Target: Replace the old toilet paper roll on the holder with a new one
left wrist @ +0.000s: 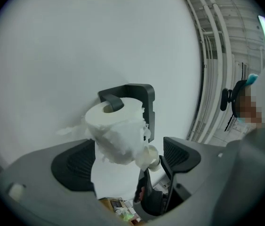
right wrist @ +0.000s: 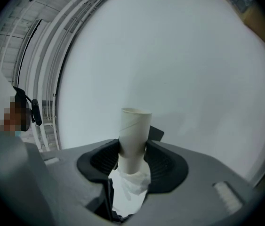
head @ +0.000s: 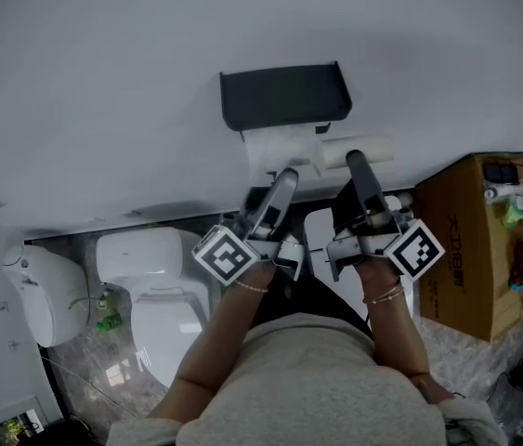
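R gripper [right wrist: 133,160] clamped on bare cardboard tube [right wrist: 134,128], approx mid-length. Tube light, thin-walled, prob crushes easy: keep squeeze gentle. L gripper [left wrist: 127,160] jaws apart, straddling paper roll [left wrist: 116,126] on wall holder [left wrist: 134,95] arm. Roll soft, light, outer sheet ragged: grip across sides, not loose tail.

The gripper [right wrist: 132,157] pinches a bare cardboard tube [right wrist: 134,131] from left and right – upright, open end far – with white tissue [right wrist: 129,187] bunched near, under it; plain wall [right wrist: 184,65] behind
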Tool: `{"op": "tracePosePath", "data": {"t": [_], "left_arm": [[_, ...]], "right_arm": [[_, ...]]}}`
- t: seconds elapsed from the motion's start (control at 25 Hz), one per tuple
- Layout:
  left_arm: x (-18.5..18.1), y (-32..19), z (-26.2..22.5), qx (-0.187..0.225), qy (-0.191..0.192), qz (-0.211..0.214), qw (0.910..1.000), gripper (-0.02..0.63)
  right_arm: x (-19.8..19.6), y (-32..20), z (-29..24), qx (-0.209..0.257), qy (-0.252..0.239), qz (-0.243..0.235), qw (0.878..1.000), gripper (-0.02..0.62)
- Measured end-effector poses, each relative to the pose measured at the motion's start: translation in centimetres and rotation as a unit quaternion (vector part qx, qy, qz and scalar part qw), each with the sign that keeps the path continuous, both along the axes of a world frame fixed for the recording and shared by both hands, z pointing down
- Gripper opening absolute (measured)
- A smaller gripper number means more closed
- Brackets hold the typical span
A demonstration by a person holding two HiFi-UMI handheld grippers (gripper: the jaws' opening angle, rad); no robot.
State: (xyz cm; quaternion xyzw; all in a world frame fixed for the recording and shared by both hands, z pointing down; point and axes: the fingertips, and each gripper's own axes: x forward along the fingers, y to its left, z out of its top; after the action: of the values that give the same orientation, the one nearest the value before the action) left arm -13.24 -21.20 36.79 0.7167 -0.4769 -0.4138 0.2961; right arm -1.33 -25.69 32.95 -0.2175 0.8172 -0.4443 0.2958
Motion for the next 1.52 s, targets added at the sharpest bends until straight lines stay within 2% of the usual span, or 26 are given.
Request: {"op": "tracePosePath", "data": {"t": [0.12, 0.36, 0.52, 1.0, 1.12, 1.24, 1.36, 1.52], "left_arm": [[-0.5, 0.7, -0.2, -0.001, -0.012, -0.010, 0.9999, 0.442], [-0.1, 1.6, -1.3, 0.013, -0.069, -0.014, 0.9974, 0.440], [0.1, 2.7, -2.2, 0.023, -0.083, -0.012, 0.9962, 0.440], [-1.2, 4.5, -6.0, 0.065, -0.110, -0.052, 0.9905, 0.440], [-1.1, 4.5, -7.2, 0.076, -0.129, -0.058, 0.9871, 0.440], [-1.6, 5.0, -8.5, 0.090, -0.150, -0.058, 0.9829, 0.440], [-2.1, 5.2, -9.7, 0.118, -0.153, -0.045, 0.9801, 0.437], [-1.9, 5.1, -11.5, 0.159, -0.160, -0.030, 0.9737, 0.362]], "right_arm": [[0.1, 0.4, -0.3, 0.006, -0.001, 0.001, 1.000, 0.186], [-0.3, 0.5, -0.9, 0.019, -0.001, -0.009, 1.000, 0.186], [-1.0, 1.2, -1.5, 0.027, -0.003, -0.022, 0.999, 0.186], [-2.7, 2.0, -3.2, 0.053, -0.008, -0.047, 0.997, 0.186], [-2.6, 1.9, -3.6, 0.059, -0.010, -0.051, 0.997, 0.186], [-3.4, 2.5, -4.5, 0.070, -0.011, -0.053, 0.996, 0.186], [-4.3, 2.8, -5.3, 0.081, -0.012, -0.057, 0.995, 0.186], [-4.6, 2.9, -6.3, 0.099, -0.009, -0.060, 0.993, 0.186]]}}
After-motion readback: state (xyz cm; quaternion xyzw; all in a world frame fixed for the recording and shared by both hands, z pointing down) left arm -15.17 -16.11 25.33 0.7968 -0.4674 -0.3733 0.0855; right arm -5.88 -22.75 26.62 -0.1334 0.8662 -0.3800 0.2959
